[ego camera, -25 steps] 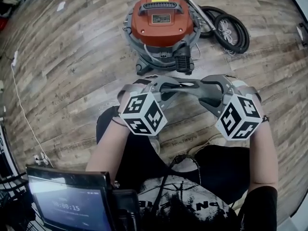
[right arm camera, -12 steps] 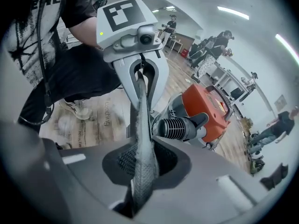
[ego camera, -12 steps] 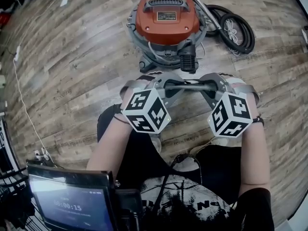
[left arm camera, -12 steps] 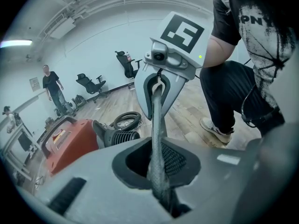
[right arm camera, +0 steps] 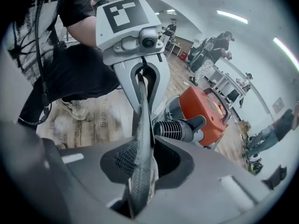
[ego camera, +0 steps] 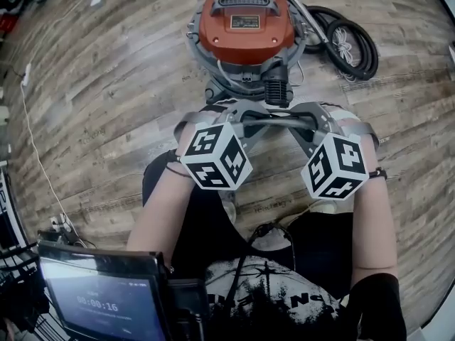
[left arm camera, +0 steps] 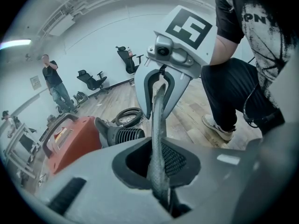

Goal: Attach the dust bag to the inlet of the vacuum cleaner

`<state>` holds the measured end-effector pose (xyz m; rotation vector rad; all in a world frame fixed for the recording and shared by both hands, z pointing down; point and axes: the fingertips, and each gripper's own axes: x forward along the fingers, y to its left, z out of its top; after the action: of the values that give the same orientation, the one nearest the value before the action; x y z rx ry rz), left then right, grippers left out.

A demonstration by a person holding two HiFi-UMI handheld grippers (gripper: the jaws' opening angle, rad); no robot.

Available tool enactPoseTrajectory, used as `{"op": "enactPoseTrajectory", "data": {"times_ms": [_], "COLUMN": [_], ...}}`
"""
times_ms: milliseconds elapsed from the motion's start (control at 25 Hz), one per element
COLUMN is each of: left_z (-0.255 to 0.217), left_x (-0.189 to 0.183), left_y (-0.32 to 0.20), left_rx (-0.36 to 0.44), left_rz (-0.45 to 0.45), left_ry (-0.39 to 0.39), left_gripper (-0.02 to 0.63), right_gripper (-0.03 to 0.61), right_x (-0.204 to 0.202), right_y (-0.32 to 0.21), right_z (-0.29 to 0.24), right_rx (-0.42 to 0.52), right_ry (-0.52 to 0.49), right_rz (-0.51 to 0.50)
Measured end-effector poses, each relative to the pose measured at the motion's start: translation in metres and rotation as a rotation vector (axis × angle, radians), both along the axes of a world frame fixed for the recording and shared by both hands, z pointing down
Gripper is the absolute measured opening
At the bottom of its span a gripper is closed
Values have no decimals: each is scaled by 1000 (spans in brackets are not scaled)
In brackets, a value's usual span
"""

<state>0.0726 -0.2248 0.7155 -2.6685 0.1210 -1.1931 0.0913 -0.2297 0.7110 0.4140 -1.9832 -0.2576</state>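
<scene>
While the left gripper (left arm camera: 161,181) is clamping one end of the dust bag (ego camera: 274,123) between its fingers, the right gripper (right arm camera: 138,181) is pinching the other end, but its jaws are opening. The cloth could be slipping from between those fingers and sagging short of the inlet (ego camera: 276,91) just beyond both fingertips. Stretching from fingers to fingers, the bag is showing as a thin, coarse grey woven band; the inlet is sticking out as a black ribbed tube from the rounded orange vacuum cleaner (ego camera: 245,27)
</scene>
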Motion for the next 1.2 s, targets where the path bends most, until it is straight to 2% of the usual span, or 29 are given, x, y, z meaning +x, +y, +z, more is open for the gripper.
{"op": "enactPoseTrajectory", "data": {"times_ms": [160, 560, 800, 1200], "left_z": [1, -3, -19, 12], "left_x": [-1, 1, 3, 0], "left_y": [-4, -19, -21, -28], "left_rx": [9, 10, -38, -40], "left_rz": [-8, -16, -34, -43], "left_ry": [-20, -55, -2, -72], "left_gripper": [28, 29, 32, 32], "right_gripper": [41, 41, 51, 48], "right_x": [0, 1, 2, 0], "right_y": [-5, -17, -20, -27], "right_z": [2, 0, -18, 13], "right_rx": [12, 12, 17, -8], "right_ry": [3, -23, -48, -26], "right_rz": [4, 8, 8, 14]}}
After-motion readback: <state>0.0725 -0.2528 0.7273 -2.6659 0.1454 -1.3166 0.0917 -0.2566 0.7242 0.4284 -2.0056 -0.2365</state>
